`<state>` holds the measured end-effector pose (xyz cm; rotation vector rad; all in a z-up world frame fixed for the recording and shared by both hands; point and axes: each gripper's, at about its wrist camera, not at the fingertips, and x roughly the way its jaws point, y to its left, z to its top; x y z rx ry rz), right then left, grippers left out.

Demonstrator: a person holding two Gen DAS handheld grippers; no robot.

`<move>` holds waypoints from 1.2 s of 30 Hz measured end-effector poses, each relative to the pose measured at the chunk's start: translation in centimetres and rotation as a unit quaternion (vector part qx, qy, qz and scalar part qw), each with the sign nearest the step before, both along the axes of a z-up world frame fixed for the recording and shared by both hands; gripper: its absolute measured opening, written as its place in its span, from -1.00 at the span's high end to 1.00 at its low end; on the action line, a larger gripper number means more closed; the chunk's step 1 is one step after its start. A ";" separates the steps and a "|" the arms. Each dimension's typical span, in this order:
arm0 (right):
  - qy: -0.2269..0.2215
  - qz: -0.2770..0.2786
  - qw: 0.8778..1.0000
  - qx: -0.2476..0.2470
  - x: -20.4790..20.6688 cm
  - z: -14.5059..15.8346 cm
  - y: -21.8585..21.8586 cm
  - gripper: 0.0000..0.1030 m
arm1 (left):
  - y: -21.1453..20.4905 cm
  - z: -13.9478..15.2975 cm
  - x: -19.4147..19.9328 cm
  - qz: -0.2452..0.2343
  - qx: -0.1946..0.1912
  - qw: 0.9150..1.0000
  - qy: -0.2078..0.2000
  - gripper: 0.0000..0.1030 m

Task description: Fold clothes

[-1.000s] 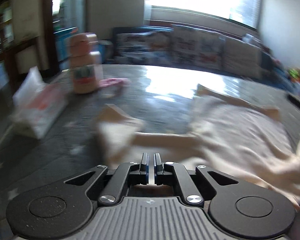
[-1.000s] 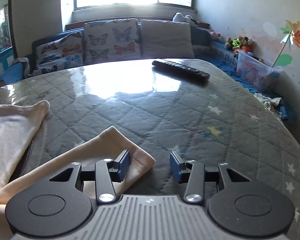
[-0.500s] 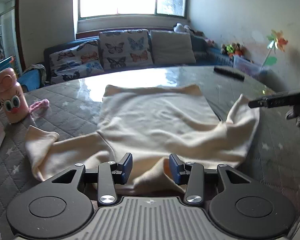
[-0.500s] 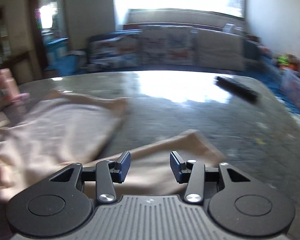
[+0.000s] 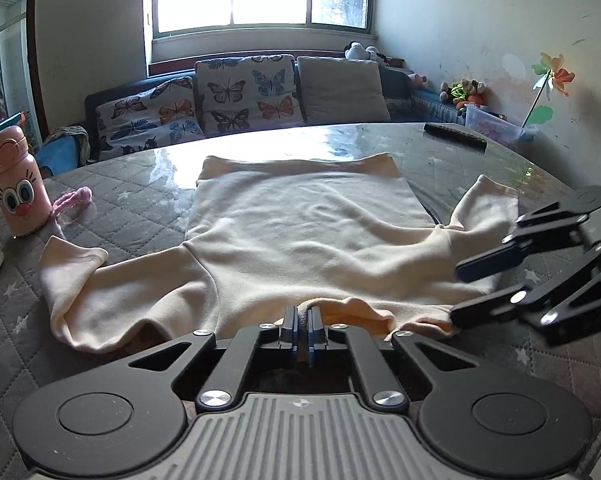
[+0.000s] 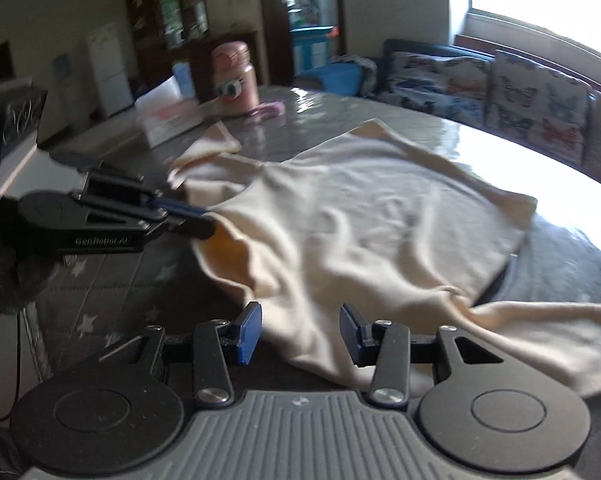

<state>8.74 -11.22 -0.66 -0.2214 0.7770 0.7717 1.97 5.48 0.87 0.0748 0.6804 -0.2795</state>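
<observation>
Left gripper (image 5: 301,330), at six o'clock in its own wrist view, has its jaws pressed together on the neckline edge of the cream shirt (image 5: 300,240), which lies spread across the grey quilted table (image 5: 120,208), hem toward twelve o'clock, one sleeve out at nine and the other at three. Half a second earlier these jaws stood apart over the same collar; a second ago the view was a blurred sweep past the pink bottle (image 5: 16,184), now upright at nine o'clock. The right gripper (image 5: 476,292) reaches in from three o'clock toward the shirt's shoulder. In the right wrist view, the right gripper (image 6: 300,332) has its jaws closing with a ridge of shoulder cloth between them, the pads not yet pressing. It has swung here from the far sleeve near the remote. To do this well, the person should likely let the right jaws bite fully on both layers at the shoulder, level with the left gripper (image 6: 188,220) pinch at nine o'clock, before lifting together.
</observation>
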 end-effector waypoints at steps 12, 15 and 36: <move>-0.008 0.021 1.000 -0.012 -1.6 -0.1 0.7 0.93 | 0.3 0.3 -2.2 -0.017 -0.001 1.000 -0.003 0.92; -0.001 0.039 0.999 -0.023 -2.7 -0.1 0.4 0.93 | -0.1 0.0 -3.4 -0.033 0.002 0.999 0.006 0.92; 0.006 0.031 1.000 0.002 -2.2 2.2 -3.2 0.63 | 3.5 2.0 -2.6 0.000 -0.029 0.999 0.014 0.82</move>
